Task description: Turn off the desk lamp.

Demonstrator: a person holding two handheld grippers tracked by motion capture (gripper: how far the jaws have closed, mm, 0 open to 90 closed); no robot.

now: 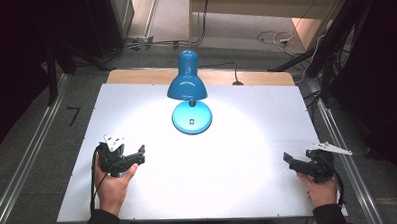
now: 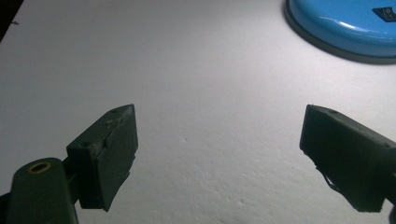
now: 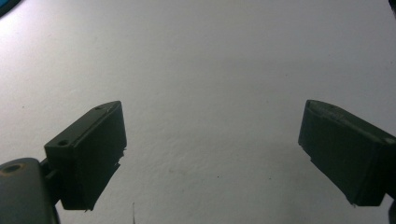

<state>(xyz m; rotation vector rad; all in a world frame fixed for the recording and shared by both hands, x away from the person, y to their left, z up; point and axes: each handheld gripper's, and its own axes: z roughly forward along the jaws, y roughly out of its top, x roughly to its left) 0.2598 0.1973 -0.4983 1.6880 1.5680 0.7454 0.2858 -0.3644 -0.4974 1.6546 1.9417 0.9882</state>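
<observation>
two black hand-held grippers sit low at the near edge of the white table [image 1: 249, 180], jaws spread wide on nothing: left gripper [image 1: 138, 156] at near left, right gripper [image 1: 288, 159] at near right. farther back, centred, stands the glossy blue metal desk lamp [image 1: 188, 82]; its round blue base [image 2: 345, 28] lies ahead-right of the left gripper, probably the nearer one.
</observation>
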